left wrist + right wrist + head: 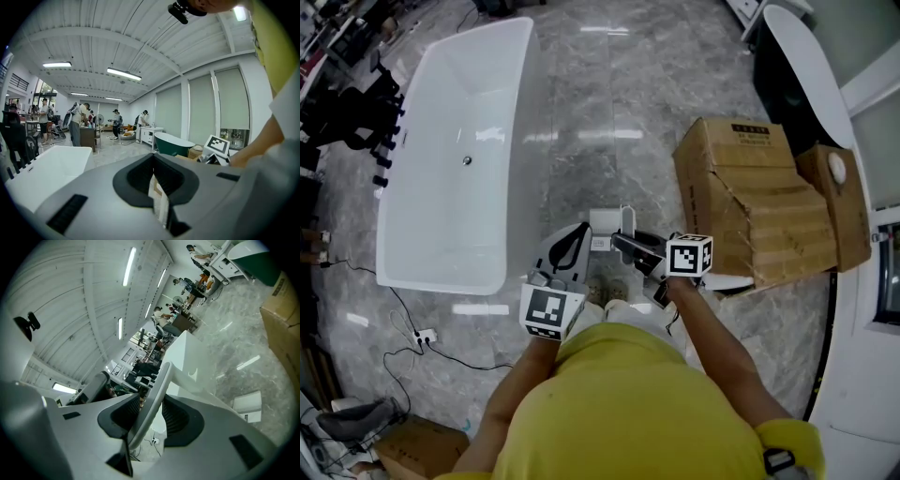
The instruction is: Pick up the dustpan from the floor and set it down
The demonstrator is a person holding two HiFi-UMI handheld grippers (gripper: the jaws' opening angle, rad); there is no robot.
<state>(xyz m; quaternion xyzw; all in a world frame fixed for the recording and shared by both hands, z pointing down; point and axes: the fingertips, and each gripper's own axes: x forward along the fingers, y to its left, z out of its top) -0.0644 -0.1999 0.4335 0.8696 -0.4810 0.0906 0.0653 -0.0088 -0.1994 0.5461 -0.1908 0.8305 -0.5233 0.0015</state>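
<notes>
The right tool [149, 414] was clenched on the thin grey handle of the dustpan [158, 387], which hung clear of the floor [581, 103] before the person; the left tool [158, 190] was closed on nothing. The dustpan appeared light, stiff, slick plastic, best taken by its handle. Only the right gripper view showed the grip; the head view placed it between bathtub [459, 216] and cardboard box [750, 206].

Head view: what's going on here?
A person in a yellow shirt stands on a marble floor between a white bathtub and cardboard boxes, with a gripper in each hand. The right gripper is clamped on a pale grey dustpan handle. The left gripper is shut and empty beside it. Whether the dustpan is off the floor isn't clear.
</notes>
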